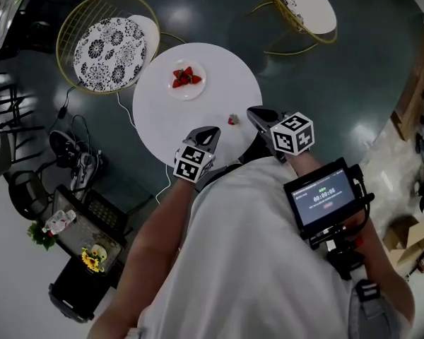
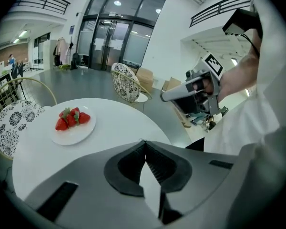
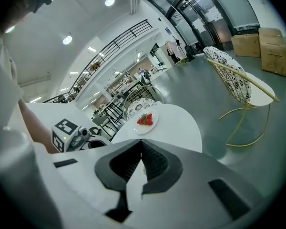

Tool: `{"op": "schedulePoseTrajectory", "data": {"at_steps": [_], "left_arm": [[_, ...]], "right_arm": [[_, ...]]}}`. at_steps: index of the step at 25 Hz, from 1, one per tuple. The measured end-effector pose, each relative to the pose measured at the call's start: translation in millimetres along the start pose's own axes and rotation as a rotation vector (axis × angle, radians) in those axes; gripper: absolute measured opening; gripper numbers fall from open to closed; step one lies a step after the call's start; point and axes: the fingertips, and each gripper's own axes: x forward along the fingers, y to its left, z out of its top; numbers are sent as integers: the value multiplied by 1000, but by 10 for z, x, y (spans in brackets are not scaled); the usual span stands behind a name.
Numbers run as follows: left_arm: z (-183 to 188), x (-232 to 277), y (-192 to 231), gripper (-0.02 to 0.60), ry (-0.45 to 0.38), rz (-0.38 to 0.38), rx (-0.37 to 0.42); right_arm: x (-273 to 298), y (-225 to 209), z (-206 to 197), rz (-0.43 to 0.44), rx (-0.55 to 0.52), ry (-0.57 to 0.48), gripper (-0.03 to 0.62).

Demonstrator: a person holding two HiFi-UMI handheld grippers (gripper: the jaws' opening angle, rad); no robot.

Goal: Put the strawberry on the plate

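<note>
A round white table (image 1: pixel 162 115) carries a white plate (image 1: pixel 189 87) with several red strawberries (image 1: pixel 186 76) on it. One small strawberry (image 1: pixel 232 120) lies alone on the table near the front edge. My left gripper (image 1: pixel 213 131) hovers over the near rim, left of that lone berry, jaws shut and empty. My right gripper (image 1: pixel 253 112) is just right of the berry, jaws together with nothing between them. The left gripper view shows the plate (image 2: pixel 74 132) and its strawberries (image 2: pixel 69 119) ahead of the left gripper (image 2: pixel 144 142). The right gripper view shows the plate (image 3: pixel 148 124) beyond the right gripper (image 3: pixel 142 141). Both gripper views hide the lone berry.
A gold wire chair with a patterned cushion (image 1: pixel 112 44) stands at the table's far left, a second chair (image 1: pixel 301 3) at the far right. A cable (image 1: pixel 124 108) runs over the grey floor. A small screen (image 1: pixel 322 197) sits by my right arm. Cardboard boxes (image 3: pixel 262 46) stand further off.
</note>
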Motion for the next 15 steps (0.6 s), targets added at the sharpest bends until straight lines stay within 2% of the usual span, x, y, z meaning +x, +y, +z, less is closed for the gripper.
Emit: {"op": "schedulePoseTrajectory", "data": {"at_steps": [6, 11, 13, 15], "left_arm": [[-126, 250, 29, 9, 87, -19, 50], [-245, 482, 65, 11, 181, -1, 149], [-264, 557, 37, 79, 211, -14, 171], [-267, 625, 9, 98, 228, -26, 187]], "right_arm": [[93, -121, -27, 0, 23, 9, 8], [65, -253, -128, -19, 56, 15, 8], [23, -288, -177, -29, 70, 16, 8], [-12, -317, -225, -38, 84, 16, 8]]}}
